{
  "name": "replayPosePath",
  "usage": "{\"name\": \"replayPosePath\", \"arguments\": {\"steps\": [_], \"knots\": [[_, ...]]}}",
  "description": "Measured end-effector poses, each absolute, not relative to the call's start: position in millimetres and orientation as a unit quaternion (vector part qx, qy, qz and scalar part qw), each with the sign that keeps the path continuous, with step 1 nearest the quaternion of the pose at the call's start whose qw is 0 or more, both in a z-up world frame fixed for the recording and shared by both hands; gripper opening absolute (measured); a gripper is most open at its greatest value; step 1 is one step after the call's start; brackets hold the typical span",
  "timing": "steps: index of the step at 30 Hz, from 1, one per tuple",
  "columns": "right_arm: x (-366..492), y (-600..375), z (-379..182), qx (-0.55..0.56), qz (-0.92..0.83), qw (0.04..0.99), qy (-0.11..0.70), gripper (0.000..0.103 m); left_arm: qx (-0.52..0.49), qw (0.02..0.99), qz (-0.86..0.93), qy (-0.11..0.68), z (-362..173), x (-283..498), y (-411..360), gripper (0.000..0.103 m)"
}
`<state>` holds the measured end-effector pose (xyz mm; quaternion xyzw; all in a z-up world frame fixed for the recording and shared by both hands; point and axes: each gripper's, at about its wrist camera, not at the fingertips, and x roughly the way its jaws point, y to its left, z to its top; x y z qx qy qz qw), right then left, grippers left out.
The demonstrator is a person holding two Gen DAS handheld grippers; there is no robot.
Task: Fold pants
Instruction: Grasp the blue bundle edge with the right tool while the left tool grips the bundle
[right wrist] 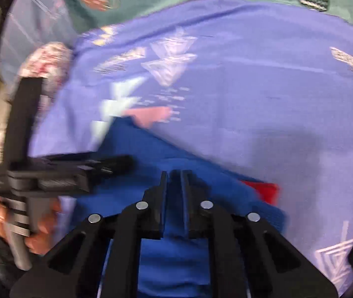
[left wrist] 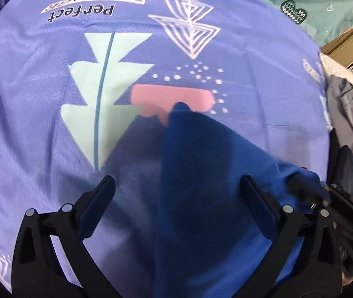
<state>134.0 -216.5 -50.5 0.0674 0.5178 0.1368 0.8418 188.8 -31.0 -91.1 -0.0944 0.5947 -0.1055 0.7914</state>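
Blue knit pants point(left wrist: 201, 186) lie bunched on lilac printed bedsheet point(left wrist: 251, 99), no neat fold yet, most of job left. Left gripper point(left wrist: 176, 198) spread wide over cloth, not pinching. Right gripper point(right wrist: 175, 198) clamped on pants fabric near red patch point(right wrist: 263, 191).

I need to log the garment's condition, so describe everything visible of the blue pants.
The blue pants are deep blue, matte, soft-looking cloth, rumpled rather than flat, lying on the purple patterned bedsheet and running to a narrow point over its pink patch. A red patch shows at one edge. The right gripper has its jaws shut on a fold; the left gripper straddles them, jaws open.
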Motion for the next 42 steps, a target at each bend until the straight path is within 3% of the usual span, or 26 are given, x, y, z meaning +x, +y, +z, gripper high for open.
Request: {"name": "replayPosePath", "arguments": {"steps": [1,4,7,8,10,13,14,16,18,20,22,24,25,26,30,34,42], "knots": [[135.8,-225.3,-56.6,0.060,0.119,0.843,0.521,0.000,-0.106,0.792,-0.111,0.591,-92.5,191.8,-27.1,0.101],[136.6,-263.9,-65.7,0.122,0.123,0.830,0.530,0.000,-0.116,0.795,-0.098,0.588,-91.1,197.4,-17.1,0.101],[125.7,-261.4,-52.8,0.090,0.105,0.848,0.512,0.000,-0.144,0.788,-0.083,0.593,-88.5,194.7,-12.0,0.101],[122.0,-256.1,-49.0,0.082,0.108,0.852,0.506,0.005,-0.148,0.791,-0.082,0.588,-84.8,191.0,-11.2,0.101],[108.1,-236.1,-37.9,0.065,0.141,0.858,0.489,0.006,-0.145,0.801,-0.094,0.573,-70.4,175.0,-14.6,0.101],[84.3,-213.3,-31.3,0.080,0.230,0.842,0.481,0.031,-0.129,0.814,-0.111,0.555,-58.5,147.9,-14.0,0.101],[78.4,-208.7,-34.1,0.074,0.239,0.838,0.485,0.034,-0.119,0.817,-0.112,0.552,-58.3,140.3,-14.6,0.101],[75.8,-209.8,-49.5,0.052,0.214,0.832,0.510,0.033,-0.087,0.816,-0.098,0.564,-66.6,130.2,-13.1,0.101],[75.2,-227.4,-66.4,0.089,0.229,0.815,0.525,0.026,-0.091,0.815,-0.104,0.563,-77.2,122.6,-5.9,0.101],[72.0,-250.8,-70.2,0.133,0.234,0.808,0.525,0.007,-0.130,0.805,-0.110,0.568,-82.2,119.5,6.3,0.101],[67.2,-265.5,-61.7,0.153,0.221,0.817,0.510,0.017,-0.166,0.793,-0.105,0.577,-82.4,118.6,14.5,0.101],[55.6,-273.8,-46.0,0.158,0.229,0.825,0.491,0.046,-0.171,0.790,-0.118,0.577,-75.1,118.5,13.3,0.101],[50.6,-276.4,-42.0,0.162,0.233,0.828,0.484,0.065,-0.168,0.789,-0.140,0.574,-69.7,117.7,8.5,0.101],[44.9,-279.8,-38.4,0.165,0.224,0.833,0.478,0.074,-0.164,0.788,-0.156,0.573,-66.4,116.2,5.0,0.101],[42.9,-293.8,-47.7,0.198,0.205,0.820,0.497,0.075,-0.123,0.784,-0.168,0.584,-69.2,109.9,-4.8,0.101],[46.4,-310.3,-70.7,0.265,0.205,0.783,0.524,0.075,-0.147,0.760,-0.175,0.608,-85.5,114.0,-3.3,0.101],[54.9,-299.4,-83.9,0.268,0.210,0.768,0.543,0.075,-0.171,0.733,-0.199,0.627,-103.4,123.0,-3.3,0.101]]}}
